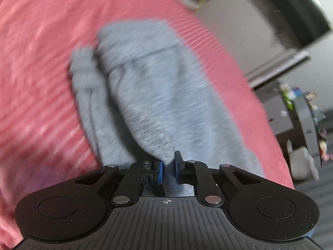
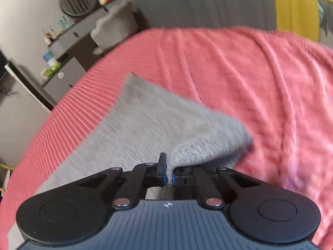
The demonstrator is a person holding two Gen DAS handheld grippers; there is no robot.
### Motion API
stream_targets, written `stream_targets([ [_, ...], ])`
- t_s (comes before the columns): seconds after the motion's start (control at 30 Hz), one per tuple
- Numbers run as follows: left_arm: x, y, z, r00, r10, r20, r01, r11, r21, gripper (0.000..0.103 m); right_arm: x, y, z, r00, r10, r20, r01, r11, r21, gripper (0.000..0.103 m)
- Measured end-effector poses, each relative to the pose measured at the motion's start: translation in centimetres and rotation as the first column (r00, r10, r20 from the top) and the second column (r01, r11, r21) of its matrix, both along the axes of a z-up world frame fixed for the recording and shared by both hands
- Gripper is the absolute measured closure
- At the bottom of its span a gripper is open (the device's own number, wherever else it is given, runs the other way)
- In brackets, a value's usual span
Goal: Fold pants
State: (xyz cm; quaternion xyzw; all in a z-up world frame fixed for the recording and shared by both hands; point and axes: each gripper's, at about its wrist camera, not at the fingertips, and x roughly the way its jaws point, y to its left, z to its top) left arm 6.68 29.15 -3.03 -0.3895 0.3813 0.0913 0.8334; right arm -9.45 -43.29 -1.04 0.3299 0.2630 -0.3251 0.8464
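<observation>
Grey pants (image 1: 141,87) lie on a pink ribbed bedspread (image 1: 37,66). My left gripper (image 1: 169,166) is shut on a pinched ridge of the grey cloth, which rises from the bed into its blue pads. In the right wrist view the same grey pants (image 2: 137,120) stretch away to the upper left, one fold lifted. My right gripper (image 2: 170,171) is shut on an edge of that fold, the cloth squeezed thin between its jaws. Both views are motion-blurred.
The pink bedspread (image 2: 249,79) covers the whole bed and drops off at its edge. Beyond the edge stand grey shelves (image 2: 68,41) with small items, a grey wall and a yellow curtain (image 2: 295,6). A dark screen (image 1: 299,10) hangs at upper right.
</observation>
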Motion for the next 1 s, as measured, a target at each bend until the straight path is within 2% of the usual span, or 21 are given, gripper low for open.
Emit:
stream_targets([
  [0.07, -0.5, -0.6, 1.1, 0.998, -0.056, 0.022, 0.054, 0.995, 0.081, 0.09, -0.9, 0.1, 2.0, 0.996, -0.004, 0.091, 0.009, 0.998, -0.059, 0.098],
  [0.13, -0.6, -0.6, 0.9, 0.996, -0.078, -0.031, 0.082, 0.989, 0.127, 0.087, -1.5, 0.6, 2.7, 0.996, 0.002, 0.091, 0.013, 0.987, -0.161, 0.098],
  [0.2, -0.2, -0.3, 0.2, 0.989, -0.036, -0.142, 0.06, 0.983, 0.174, 0.075, -1.4, 0.9, 1.6, 1.0, -0.011, -0.002, 0.01, 0.969, -0.246, 0.096],
  [0.23, -0.5, -0.2, 0.3, 0.989, 0.008, -0.149, 0.024, 0.978, 0.208, 0.072, -1.1, 0.9, 0.6, 0.997, -0.023, -0.077, 0.002, 0.965, -0.262, 0.089],
  [0.27, -0.8, -0.2, 1.0, 0.989, 0.057, -0.14, -0.02, 0.968, 0.25, 0.056, -0.9, 0.5, -0.5, 0.985, -0.036, -0.169, -0.008, 0.968, -0.253, 0.081],
  [0.3, -1.1, -0.4, 2.0, 0.982, 0.128, -0.14, -0.078, 0.945, 0.317, 0.037, -0.8, 0.1, -1.1, 0.972, -0.06, -0.229, 0.005, 0.972, -0.235, 0.08],
  [0.37, -1.9, -1.2, 4.2, 0.961, 0.264, -0.078, -0.194, 0.851, 0.489, 0.029, -2.1, -0.1, -1.2, 0.958, -0.167, -0.231, 0.106, 0.961, -0.256, 0.077],
  [0.4, -2.0, -1.9, 5.3, 0.965, 0.26, -0.018, -0.209, 0.814, 0.542, 0.029, -2.7, 0.1, -0.6, 0.958, -0.206, -0.201, 0.143, 0.947, -0.289, 0.074],
  [0.47, -1.0, -4.2, 6.8, 0.988, 0.15, 0.044, -0.148, 0.8, 0.582, 0.024, -2.5, 1.3, 0.5, 0.963, -0.218, -0.158, 0.15, 0.922, -0.358, 0.068],
  [0.53, 0.8, -7.4, 7.3, 0.998, 0.014, 0.065, -0.049, 0.812, 0.582, 0.019, -0.7, 3.4, 1.3, 0.992, -0.091, -0.092, 0.053, 0.933, -0.355, 0.068],
  [0.6, 3.2, -11.6, 6.6, 0.99, -0.124, 0.065, 0.065, 0.818, 0.571, 0.018, 2.3, 6.2, 1.0, 0.985, 0.174, -0.018, -0.172, 0.948, -0.267, 0.066],
  [0.63, 4.3, -13.7, 5.9, 0.983, -0.179, 0.051, 0.118, 0.811, 0.573, 0.018, 4.0, 7.4, 0.7, 0.952, 0.304, 0.013, -0.296, 0.935, -0.197, 0.061],
  [0.67, 5.4, -15.9, 4.8, 0.971, -0.237, 0.026, 0.179, 0.795, 0.58, 0.018, 6.2, 8.6, -0.2, 0.891, 0.452, 0.055, -0.447, 0.891, -0.081, 0.053],
  [0.7, 6.3, -17.8, 3.7, 0.957, -0.289, -0.002, 0.234, 0.771, 0.592, 0.018, 8.2, 9.8, -1.2, 0.822, 0.561, 0.101, -0.566, 0.824, 0.025, 0.053],
  [0.73, 7.1, -19.7, 2.6, 0.946, -0.323, -0.037, 0.277, 0.74, 0.613, 0.019, 10.2, 11.2, -2.5, 0.751, 0.643, 0.15, -0.658, 0.746, 0.102, 0.053],
  [0.8, 6.8, -21.8, 0.2, 0.932, -0.356, -0.068, 0.31, 0.684, 0.661, 0.019, 13.0, 12.9, -4.5, 0.684, 0.713, 0.154, -0.73, 0.667, 0.15, 0.054],
  [0.83, 6.6, -22.5, -0.7, 0.926, -0.367, -0.088, 0.323, 0.649, 0.689, 0.019, 14.2, 13.0, -5.4, 0.678, 0.724, 0.125, -0.734, 0.661, 0.155, 0.055],
  [0.87, 6.1, -22.8, -1.6, 0.92, -0.374, -0.118, 0.342, 0.615, 0.71, 0.019, 15.1, 12.7, -6.4, 0.682, 0.724, 0.106, -0.731, 0.666, 0.152, 0.068],
  [0.9, 6.5, -22.6, -2.1, 0.918, -0.376, -0.128, 0.349, 0.608, 0.713, 0.018, 15.7, 11.9, -7.0, 0.687, 0.716, 0.122, -0.726, 0.672, 0.147, 0.077],
  [0.97, 6.6, -20.8, -2.3, 0.929, -0.355, -0.106, 0.325, 0.643, 0.694, 0.014, 16.0, 8.3, -8.0, 0.726, 0.665, 0.175, -0.687, 0.713, 0.139, 0.103],
  [1.0, 6.8, -20.0, -2.4, 0.94, -0.327, -0.097, 0.303, 0.666, 0.682, 0.011, 15.9, 6.8, -8.2, 0.757, 0.632, 0.167, -0.651, 0.75, 0.114, 0.103],
])
